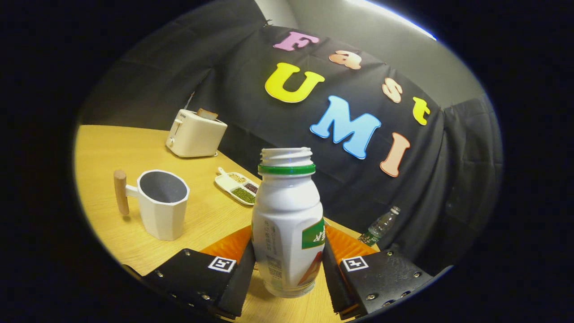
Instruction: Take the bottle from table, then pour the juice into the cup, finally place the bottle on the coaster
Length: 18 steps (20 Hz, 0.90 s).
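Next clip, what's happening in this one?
A hand-held tool has its fingers on either side of a white juice bottle with the cap off, and they seem to press its sides. The bottle looks tilted above the wooden table. The white cup with a wooden handle stands off to one side, looking empty. A toaster and a snack tray sit further back.

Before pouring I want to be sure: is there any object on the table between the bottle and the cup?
Nothing visible. The bottle stands between the gripper fingers; bare table separates it from the cup. The sectioned dish lies beyond that path.
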Motion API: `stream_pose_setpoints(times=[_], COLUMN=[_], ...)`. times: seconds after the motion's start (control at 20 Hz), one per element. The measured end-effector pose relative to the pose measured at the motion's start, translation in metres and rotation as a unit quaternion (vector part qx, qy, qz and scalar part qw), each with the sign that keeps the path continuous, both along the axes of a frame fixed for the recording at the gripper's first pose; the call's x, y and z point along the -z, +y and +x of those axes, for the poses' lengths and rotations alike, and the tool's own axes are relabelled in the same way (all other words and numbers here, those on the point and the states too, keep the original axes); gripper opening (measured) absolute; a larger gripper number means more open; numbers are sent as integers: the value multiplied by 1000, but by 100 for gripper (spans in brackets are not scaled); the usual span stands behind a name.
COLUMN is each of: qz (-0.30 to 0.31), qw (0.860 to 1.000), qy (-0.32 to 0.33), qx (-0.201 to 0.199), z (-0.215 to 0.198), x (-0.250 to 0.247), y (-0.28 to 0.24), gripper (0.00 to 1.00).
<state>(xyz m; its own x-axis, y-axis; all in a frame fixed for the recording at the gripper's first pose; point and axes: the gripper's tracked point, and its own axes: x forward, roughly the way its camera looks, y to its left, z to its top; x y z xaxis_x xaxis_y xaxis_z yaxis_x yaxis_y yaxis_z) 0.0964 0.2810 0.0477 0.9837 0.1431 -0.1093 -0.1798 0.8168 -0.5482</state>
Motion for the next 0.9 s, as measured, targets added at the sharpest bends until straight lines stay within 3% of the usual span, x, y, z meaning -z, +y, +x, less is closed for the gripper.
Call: stream_pose_setpoints(times=[0.35, 0.9], qz=[-84, -213], qw=[996, 976], qy=[12, 17], qx=[-25, -44], z=[2, 1], x=[15, 33], y=[23, 38], gripper=[72, 72])
